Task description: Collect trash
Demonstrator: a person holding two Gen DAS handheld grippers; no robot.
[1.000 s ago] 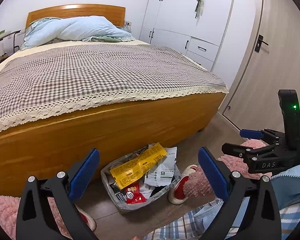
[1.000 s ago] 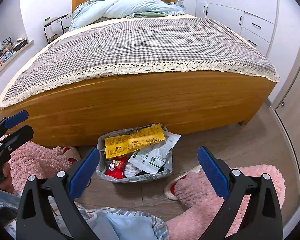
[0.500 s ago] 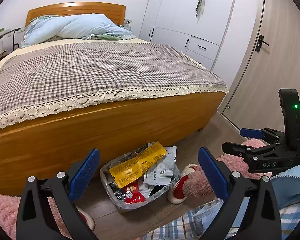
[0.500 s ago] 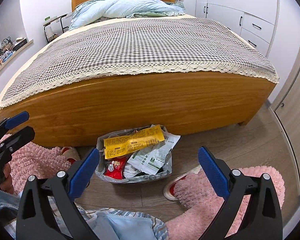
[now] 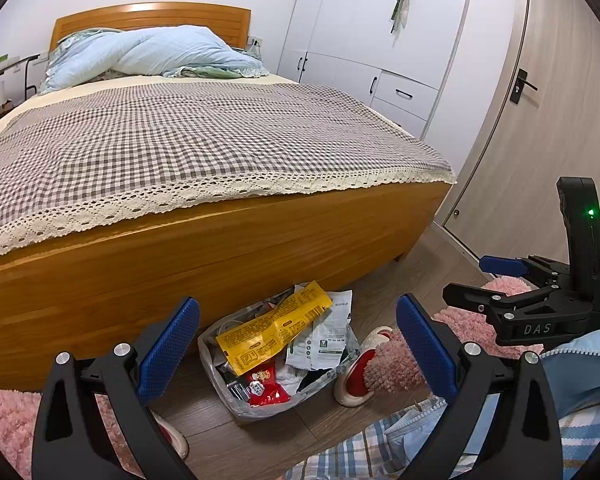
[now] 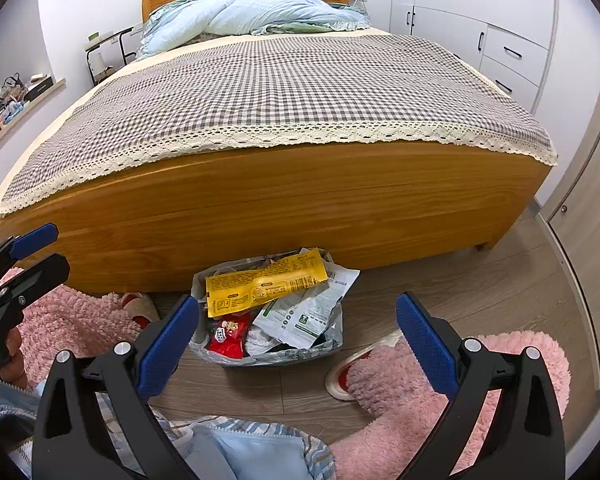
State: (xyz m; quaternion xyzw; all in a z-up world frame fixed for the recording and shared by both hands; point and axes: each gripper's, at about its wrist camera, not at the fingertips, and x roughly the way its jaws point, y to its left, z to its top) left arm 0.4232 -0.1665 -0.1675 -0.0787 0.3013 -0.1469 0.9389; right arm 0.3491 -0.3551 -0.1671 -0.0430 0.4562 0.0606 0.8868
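Left gripper and right gripper side by side above trash bag, fingers apart, empty

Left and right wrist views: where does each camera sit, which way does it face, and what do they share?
Left wrist: on the left gripper, facing the bed and trash bag; its own open fingers, the right gripper, pink slippers show.
Right wrist: on the right gripper, facing the same bed foot; its open fingers, the left gripper show.
Shared: bed, bag, yellow wrapper, wardrobe.
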